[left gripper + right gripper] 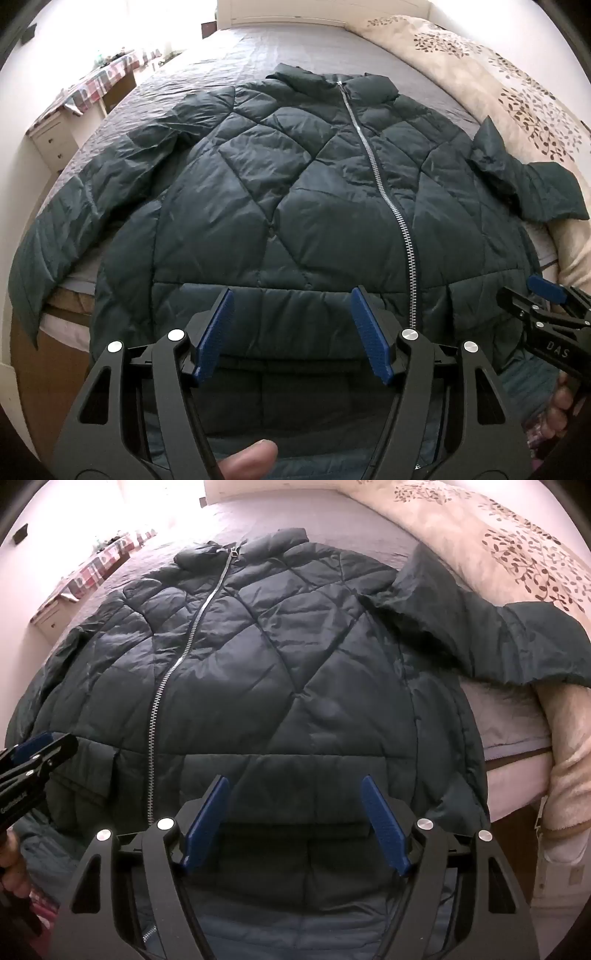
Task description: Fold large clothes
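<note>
A dark green quilted puffer jacket [288, 192] lies front up on the bed, zipped, collar far from me, hem hanging over the near edge. It also shows in the right wrist view [280, 672]. Its left sleeve [74, 206] spreads out to the left. Its right sleeve [491, 638] bends up onto the blanket. My left gripper [293, 295] is open, just above the hem left of the zipper [384, 192]. My right gripper [295, 782] is open above the hem right of the zipper, and shows at the right of the left wrist view [543, 299].
The grey quilted bed cover [258, 55] lies under the jacket. A beige leaf-print blanket [498, 546] is bunched along the bed's right side. A white drawer unit with a plaid cloth [74, 107] stands at the far left. The bed's near edge [517, 760] drops off.
</note>
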The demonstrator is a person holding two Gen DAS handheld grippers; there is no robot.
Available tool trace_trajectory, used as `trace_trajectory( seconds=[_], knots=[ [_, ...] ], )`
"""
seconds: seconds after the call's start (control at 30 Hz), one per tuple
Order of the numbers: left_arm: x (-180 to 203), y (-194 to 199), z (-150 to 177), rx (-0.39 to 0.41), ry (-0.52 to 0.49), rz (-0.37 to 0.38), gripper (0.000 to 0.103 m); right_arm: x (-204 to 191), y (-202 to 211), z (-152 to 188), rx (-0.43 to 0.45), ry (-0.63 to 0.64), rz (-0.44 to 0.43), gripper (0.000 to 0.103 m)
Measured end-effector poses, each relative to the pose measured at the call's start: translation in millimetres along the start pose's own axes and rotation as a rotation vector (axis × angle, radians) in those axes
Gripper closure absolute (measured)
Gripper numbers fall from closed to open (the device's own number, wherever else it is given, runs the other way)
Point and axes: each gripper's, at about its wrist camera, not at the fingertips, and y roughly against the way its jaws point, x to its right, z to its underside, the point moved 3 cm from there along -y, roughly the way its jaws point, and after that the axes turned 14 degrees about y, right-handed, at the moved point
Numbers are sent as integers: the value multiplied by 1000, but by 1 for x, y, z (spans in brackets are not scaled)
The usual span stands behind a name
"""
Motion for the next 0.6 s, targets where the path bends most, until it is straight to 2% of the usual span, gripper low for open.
trace_trajectory(
  seconds=[0.6],
  knots=[
    [0,0,0,-3,0,-2,38,2,-3,1,-7,-1,-2,30]
  ],
)
